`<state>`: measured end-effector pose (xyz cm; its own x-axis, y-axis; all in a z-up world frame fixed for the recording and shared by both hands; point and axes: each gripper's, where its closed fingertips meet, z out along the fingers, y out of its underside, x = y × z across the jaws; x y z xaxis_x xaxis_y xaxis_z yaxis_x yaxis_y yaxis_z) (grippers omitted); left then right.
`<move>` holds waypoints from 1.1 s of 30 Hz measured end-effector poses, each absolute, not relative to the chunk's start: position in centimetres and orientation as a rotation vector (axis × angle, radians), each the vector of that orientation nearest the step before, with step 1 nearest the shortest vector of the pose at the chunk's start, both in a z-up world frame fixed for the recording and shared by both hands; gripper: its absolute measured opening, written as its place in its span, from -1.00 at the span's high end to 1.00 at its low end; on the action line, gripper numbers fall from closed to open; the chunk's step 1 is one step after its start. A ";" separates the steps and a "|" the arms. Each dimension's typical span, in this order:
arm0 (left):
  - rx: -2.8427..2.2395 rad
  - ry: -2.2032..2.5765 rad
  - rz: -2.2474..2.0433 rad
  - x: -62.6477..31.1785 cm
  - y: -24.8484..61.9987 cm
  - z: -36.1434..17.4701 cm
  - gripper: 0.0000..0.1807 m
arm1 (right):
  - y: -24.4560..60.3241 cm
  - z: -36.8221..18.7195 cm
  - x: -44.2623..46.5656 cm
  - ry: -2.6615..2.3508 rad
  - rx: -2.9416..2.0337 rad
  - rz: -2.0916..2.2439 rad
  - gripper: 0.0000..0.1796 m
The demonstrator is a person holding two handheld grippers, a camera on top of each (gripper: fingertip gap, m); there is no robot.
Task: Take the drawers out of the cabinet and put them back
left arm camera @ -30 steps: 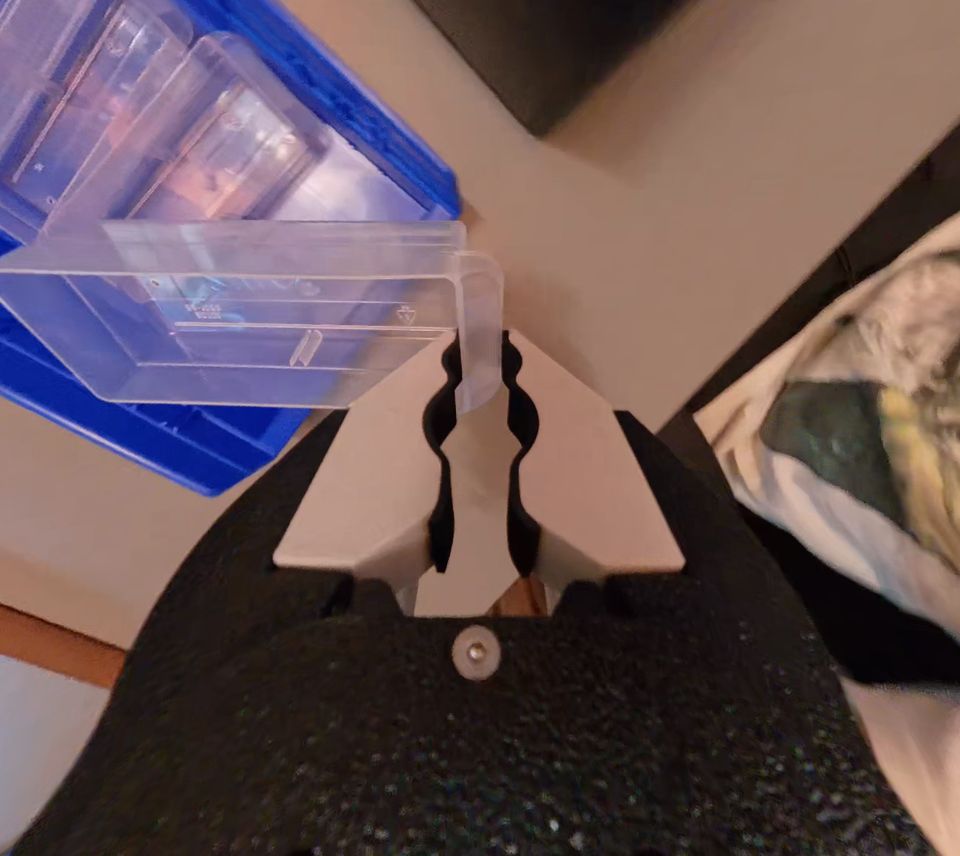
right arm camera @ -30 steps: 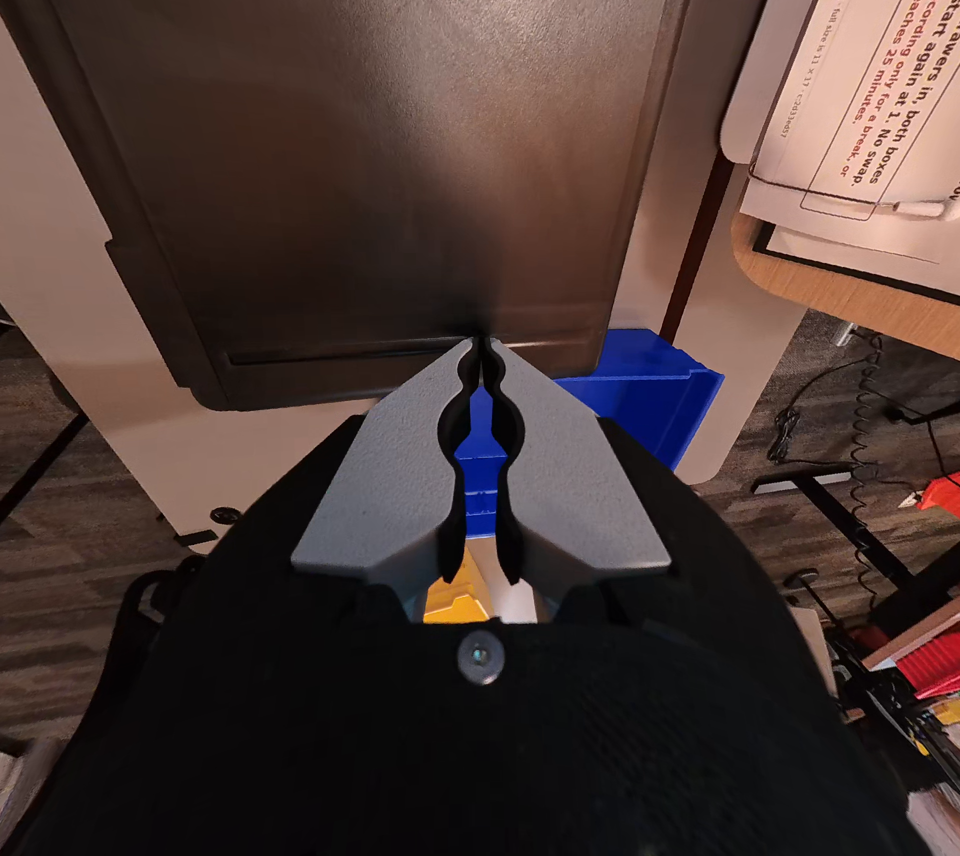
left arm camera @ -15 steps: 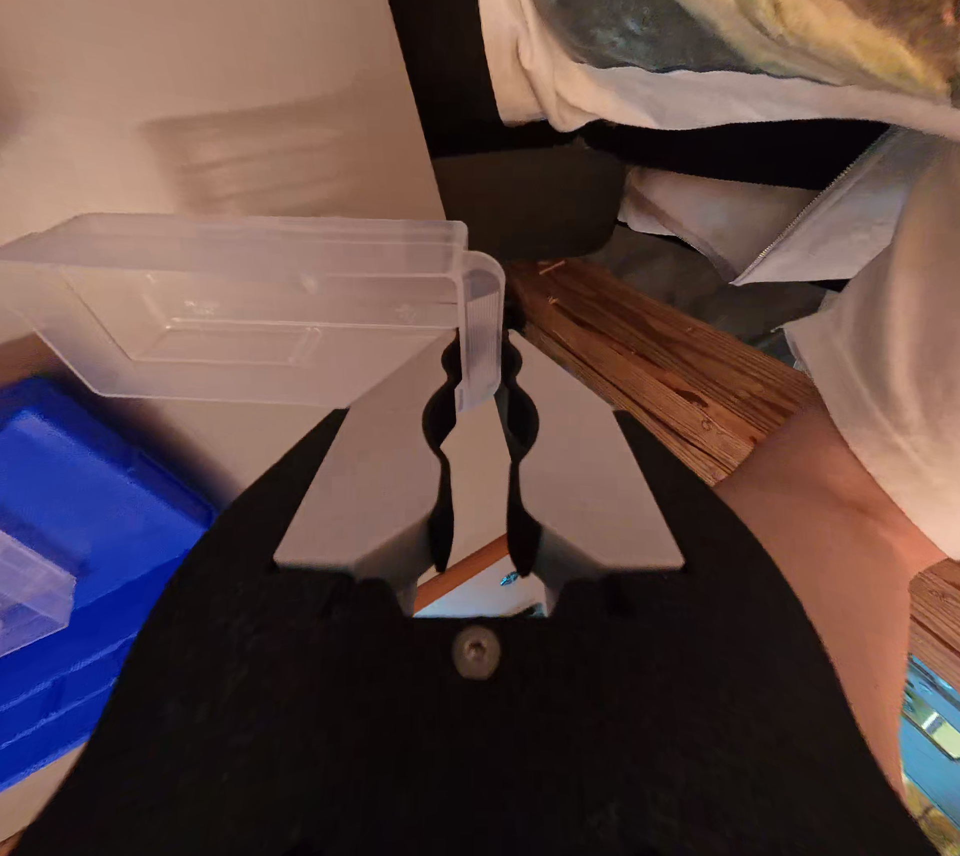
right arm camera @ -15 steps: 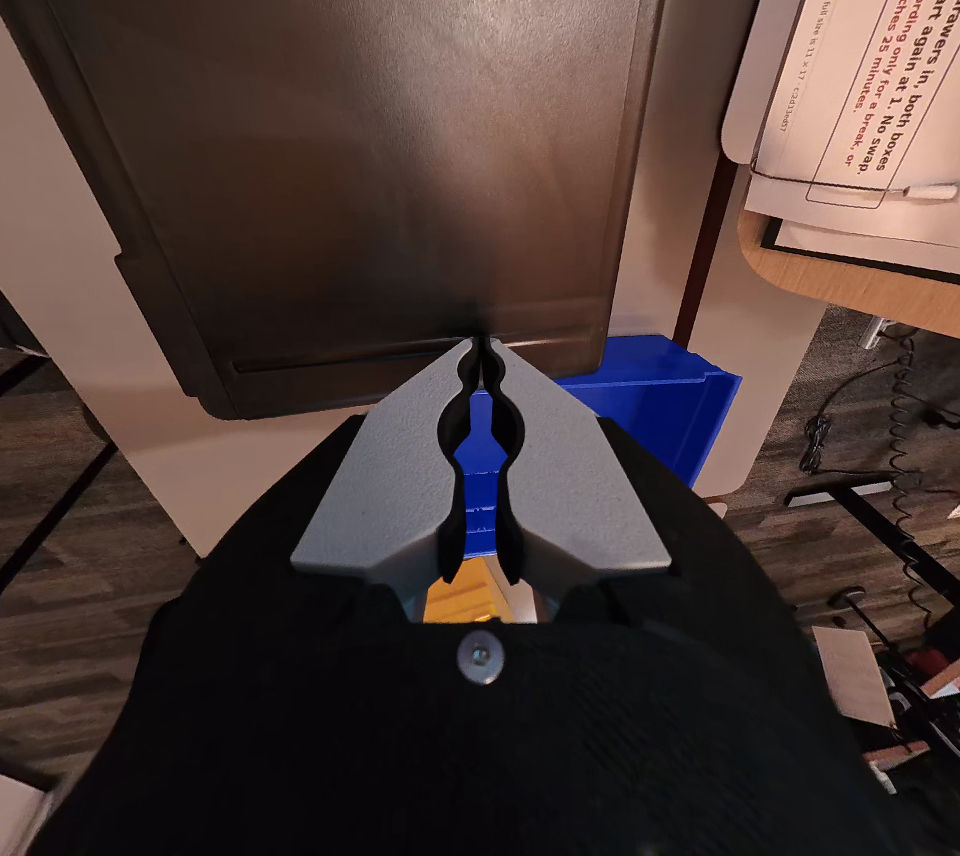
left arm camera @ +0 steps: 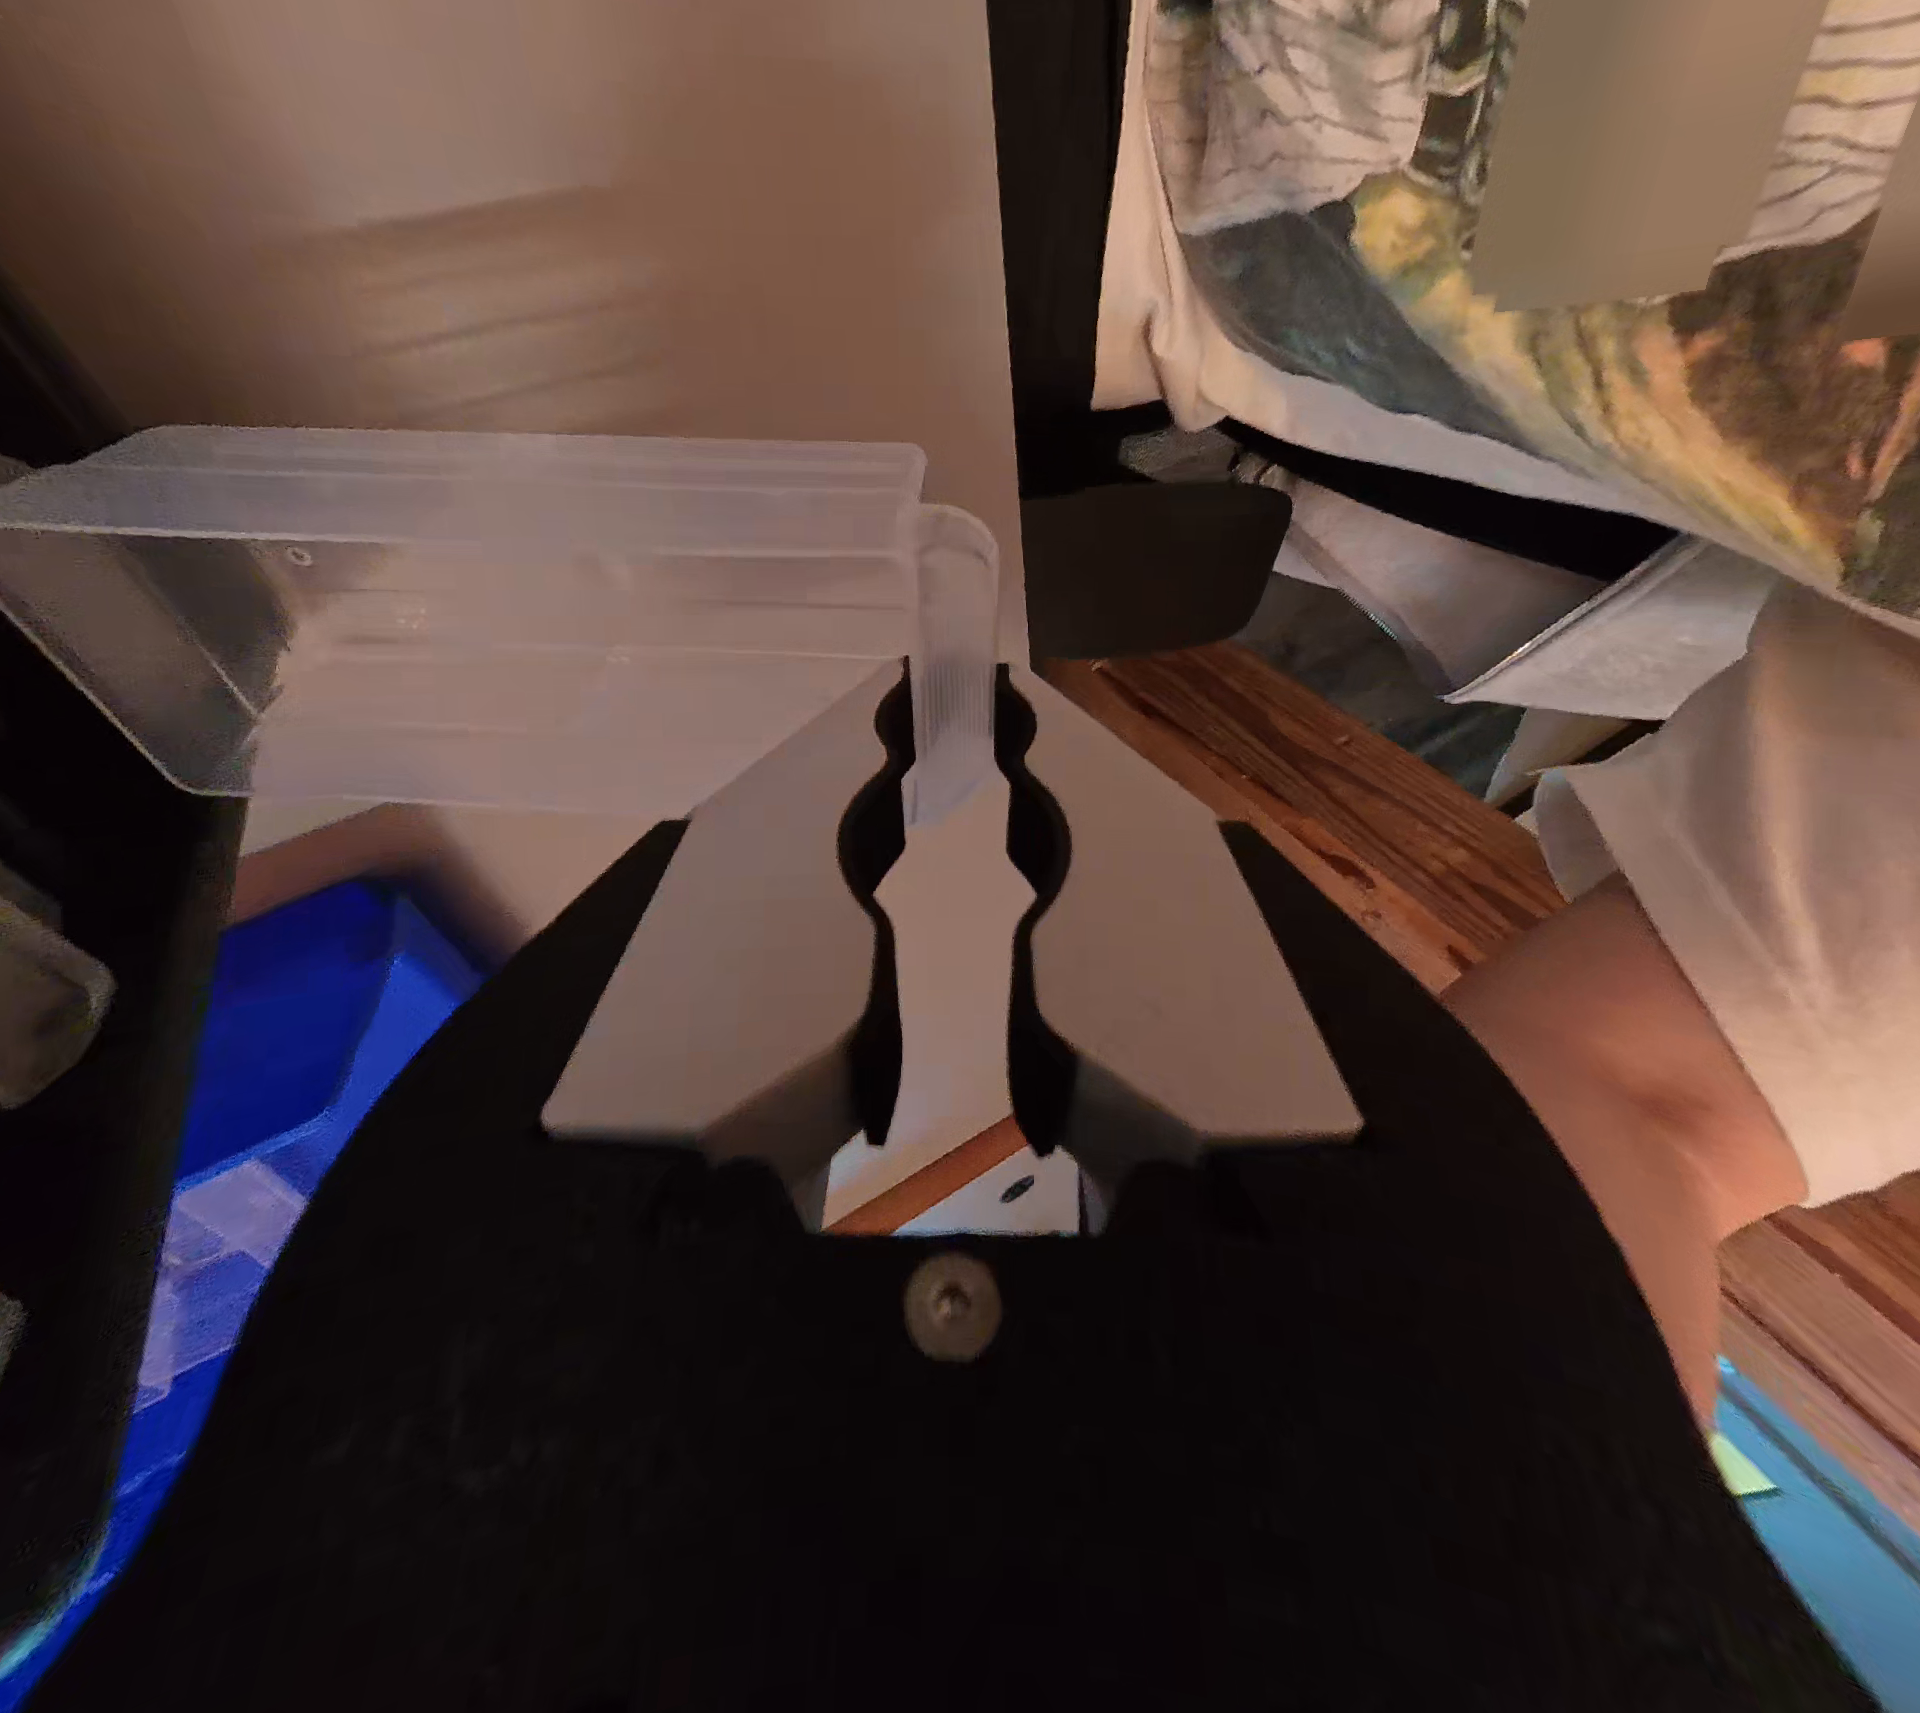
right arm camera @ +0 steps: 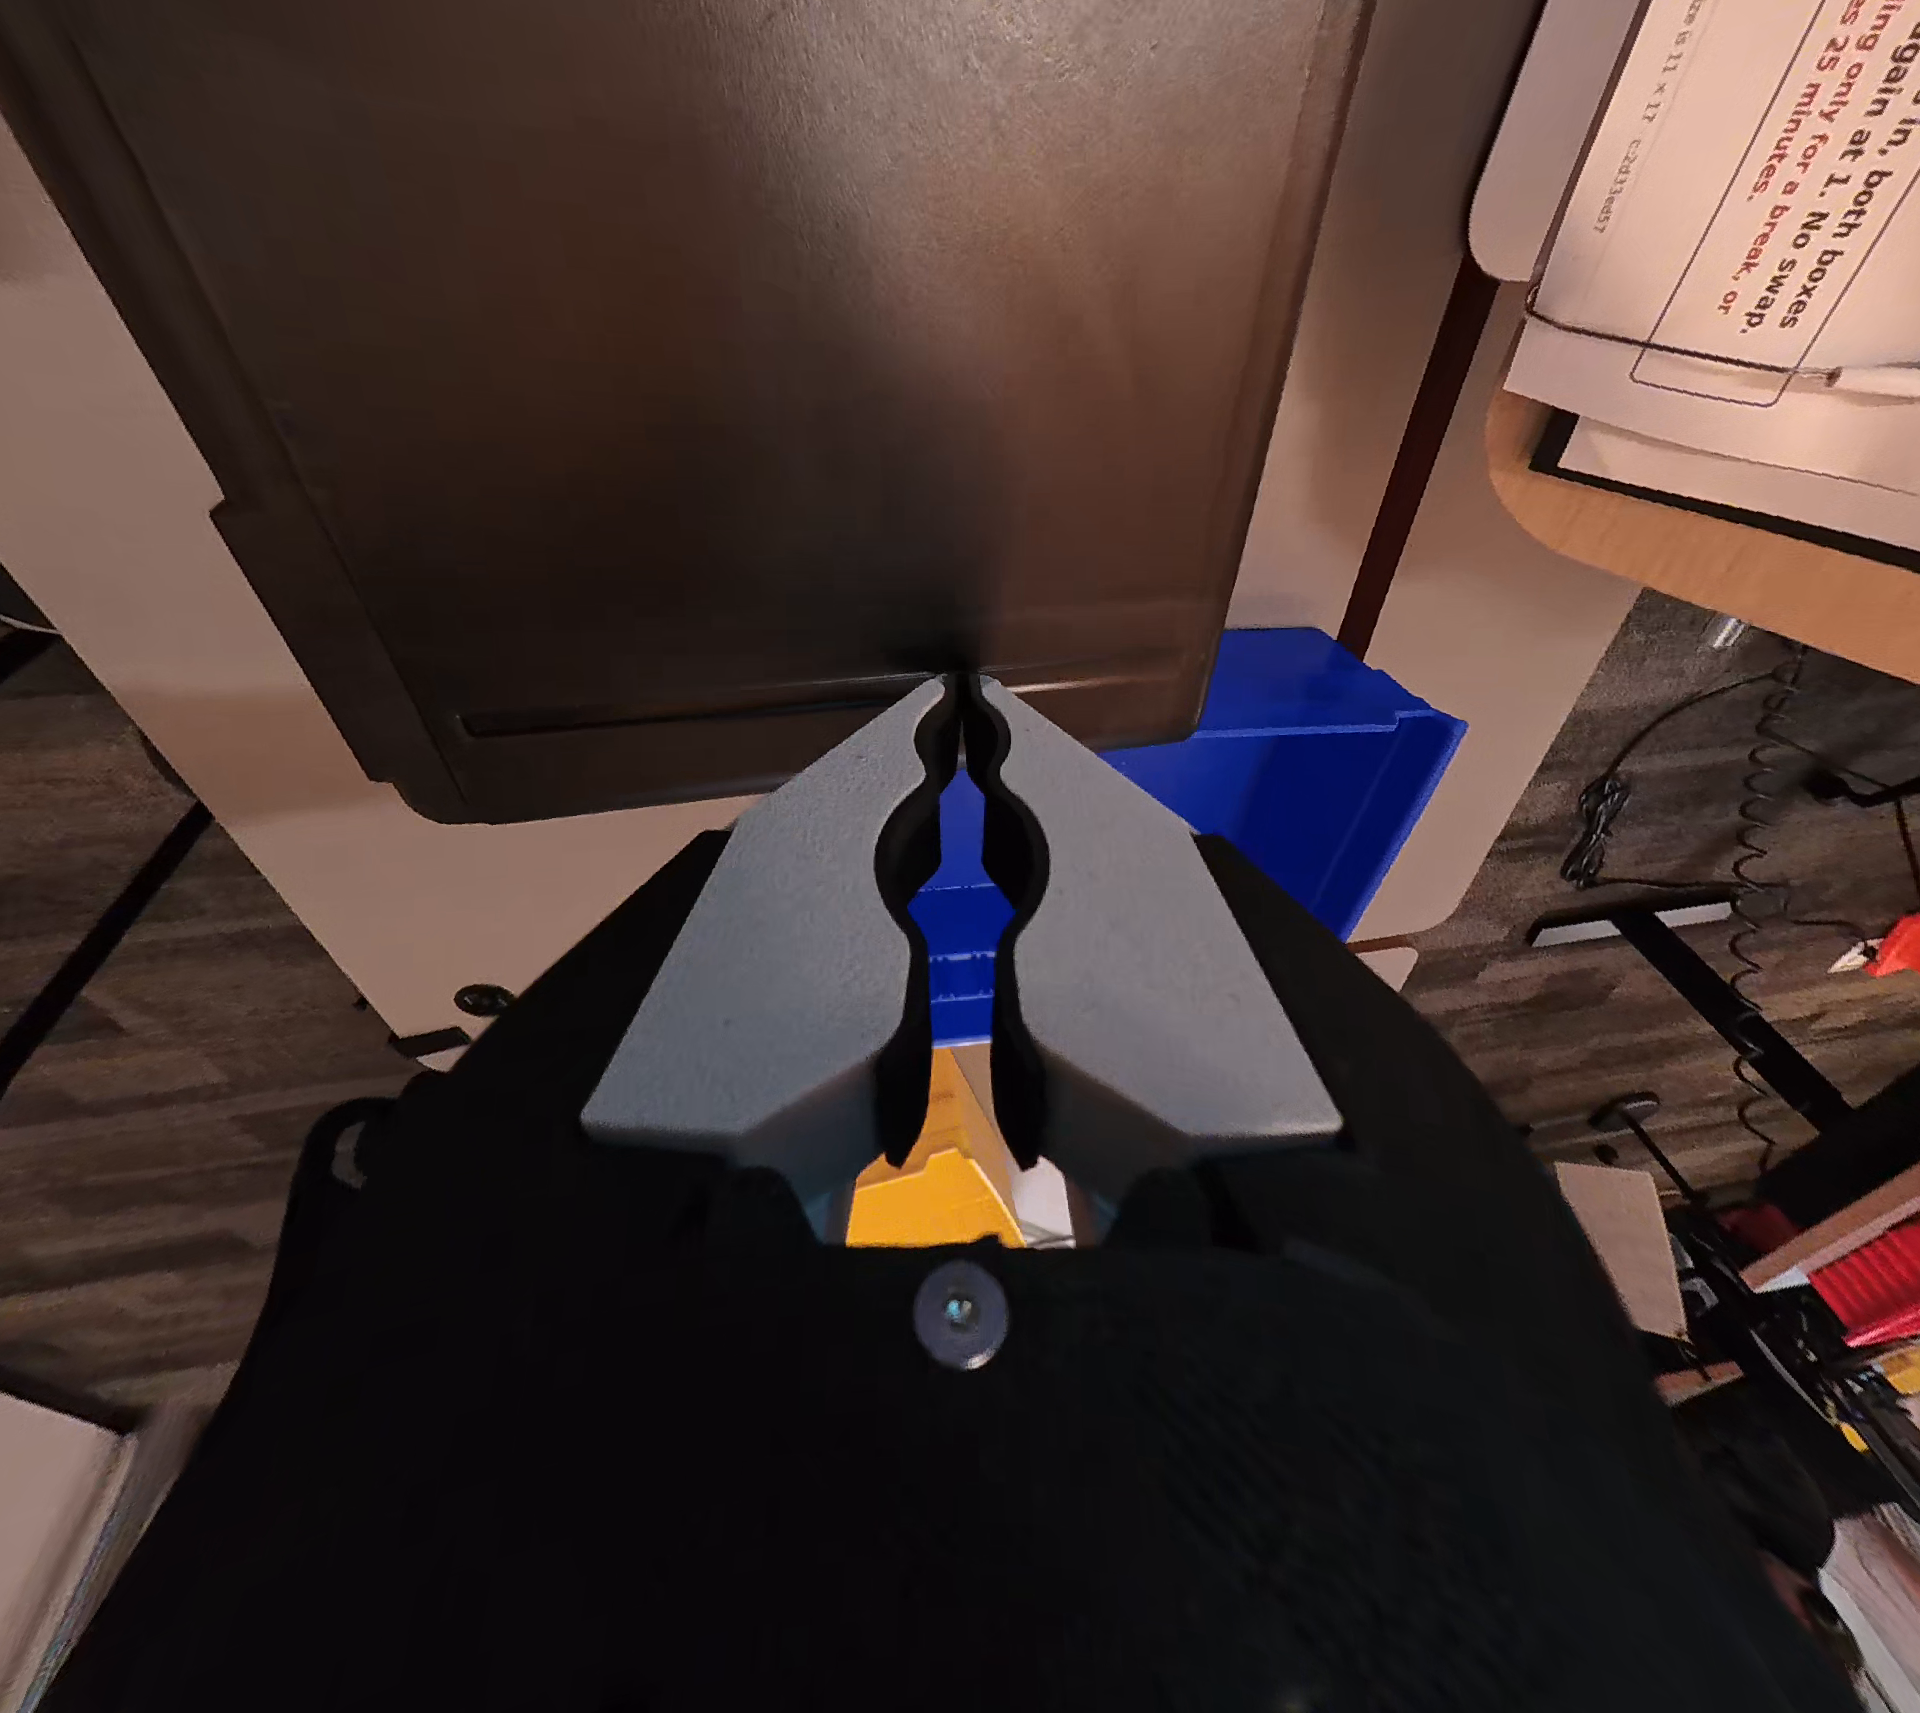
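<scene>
Left wrist view, from the bottom of the frame upward: the left gripper [left arm camera: 954, 718], black-bodied with pale grey wedge fingers, is clenched on the ribbed pull tab of a clear plastic drawer [left arm camera: 499, 614]. The tab sits between the fingertips just above frame centre, and the drawer body stretches from there to the left edge, held off the surface with its long side roughly level across the frame. Below it, at lower left, lies a blue plastic bin [left arm camera: 301, 1019] with more clear plastic pieces inside, blurred. At lower right a bare forearm [left arm camera: 1621, 1102] crosses a brown wooden surface [left arm camera: 1299, 790]. Behind the drawer a beige tabletop [left arm camera: 520, 105] fills the upper left, and a person's patterned white shirt [left arm camera: 1351, 105] takes the upper right.

Right wrist view, same order: the right gripper [right arm camera: 961, 687] has its grey fingers pressed together at the tips, which pinch the near edge of a large black plastic cabinet [right arm camera: 727, 209] that fills the upper centre. A yellow object shows through the gap low between the fingers. Just beyond the fingers at centre right sits a blue bin [right arm camera: 1309, 790] on the beige table [right arm camera: 104, 458]. A printed white sheet [right arm camera: 1714, 105] lies at upper right, and dark floor with cables at right.
</scene>
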<state>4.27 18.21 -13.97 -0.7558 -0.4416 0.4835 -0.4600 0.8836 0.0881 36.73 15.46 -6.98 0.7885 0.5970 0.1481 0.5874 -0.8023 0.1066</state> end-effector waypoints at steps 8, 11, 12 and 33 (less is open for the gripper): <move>0.753 -2.512 0.089 6.0 18.8 -13.9 0.88 | 15.5 -7.0 36.7 0.978 2.912 0.274 1.00; 0.777 -2.508 0.081 6.4 19.2 -14.2 0.89 | 15.5 -7.0 36.7 0.980 2.913 0.278 1.00; 0.781 -2.509 0.088 6.6 19.2 -14.2 0.88 | 15.5 -7.0 36.7 0.980 2.911 0.280 1.00; 0.958 -2.750 -0.241 6.4 19.1 -17.9 0.88 | 15.5 -7.0 36.7 0.981 2.908 0.325 1.00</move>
<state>6.35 19.08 -17.90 -0.7637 -0.6275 0.1517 -0.5916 0.7743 0.2248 36.73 15.46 -6.98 0.7761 0.6042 0.1807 0.5926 -0.7967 0.1189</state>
